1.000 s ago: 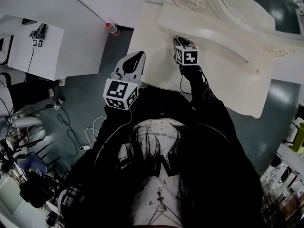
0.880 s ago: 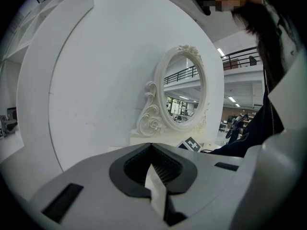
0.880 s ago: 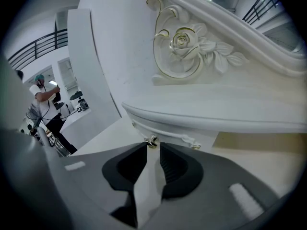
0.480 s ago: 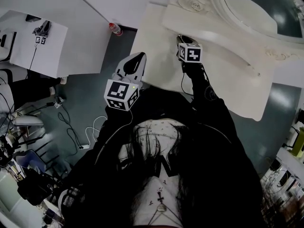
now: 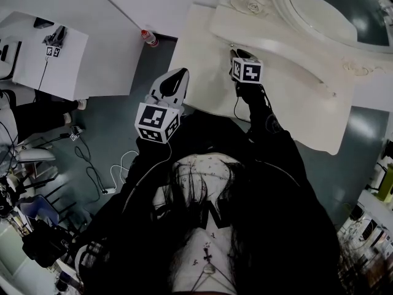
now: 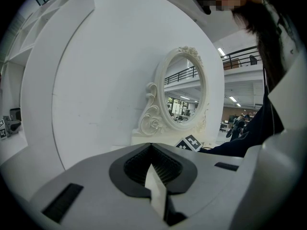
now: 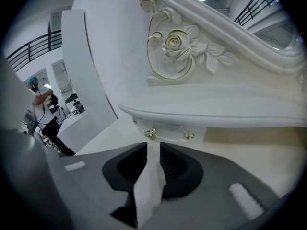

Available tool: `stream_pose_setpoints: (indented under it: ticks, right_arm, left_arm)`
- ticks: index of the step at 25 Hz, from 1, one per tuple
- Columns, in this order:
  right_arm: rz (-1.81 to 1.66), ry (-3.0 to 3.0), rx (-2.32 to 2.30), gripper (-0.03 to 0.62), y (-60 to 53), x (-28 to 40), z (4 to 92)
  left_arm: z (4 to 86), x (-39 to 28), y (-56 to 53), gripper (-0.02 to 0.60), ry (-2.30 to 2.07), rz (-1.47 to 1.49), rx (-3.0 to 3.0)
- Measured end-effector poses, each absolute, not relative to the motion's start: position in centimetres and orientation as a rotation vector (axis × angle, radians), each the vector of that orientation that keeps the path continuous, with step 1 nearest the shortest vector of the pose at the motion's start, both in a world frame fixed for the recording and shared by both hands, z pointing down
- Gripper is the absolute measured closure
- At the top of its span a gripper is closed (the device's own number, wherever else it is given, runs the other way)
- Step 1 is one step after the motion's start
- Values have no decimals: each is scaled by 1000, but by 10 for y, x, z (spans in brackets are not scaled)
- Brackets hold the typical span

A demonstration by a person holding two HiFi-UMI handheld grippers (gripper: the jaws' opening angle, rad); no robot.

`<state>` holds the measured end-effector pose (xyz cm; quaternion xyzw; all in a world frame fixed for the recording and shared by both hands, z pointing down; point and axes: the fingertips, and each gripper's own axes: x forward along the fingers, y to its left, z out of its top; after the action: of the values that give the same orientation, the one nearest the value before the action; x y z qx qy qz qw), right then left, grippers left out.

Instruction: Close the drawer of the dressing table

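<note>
Step in hand: the closing push. The right gripper (image 7: 153,146) has its jaws pressed together with nothing between them. Its tip sits right at the front of the drawer (image 7: 168,128), just below the handle (image 7: 170,135). I can't tell whether it is touching or a hair off.

The drawer is the small one tucked under the curved shelf at the foot of the mirror (image 5: 331,8), below the carved rose (image 7: 175,44). It has a white front and a slim bar handle on two metal knobs. It looks nearly home, with the front close to the shelf lip (the remaining gap, if any, isn't readable from here).

Next move, as I judge it: a straight push along the drawer's travel until the front seats. Keep the tip centred on the handle so the drawer doesn't skew, then back off.

The left gripper (image 5: 177,74) is idle, its jaws also pressed together and empty. It hovers off the near-left edge of the dressing table (image 5: 288,97), well apart from the right gripper (image 5: 234,53).
</note>
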<state>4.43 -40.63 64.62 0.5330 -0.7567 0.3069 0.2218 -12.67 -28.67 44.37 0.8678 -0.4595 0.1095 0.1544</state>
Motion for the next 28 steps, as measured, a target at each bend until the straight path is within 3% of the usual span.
stream_pose_setpoints:
  ticks: [28]
  right_arm:
    - [789,-2406,1649,517,-260,38,502]
  left_arm:
    - [467,-71,-245,581,-963,316,2617]
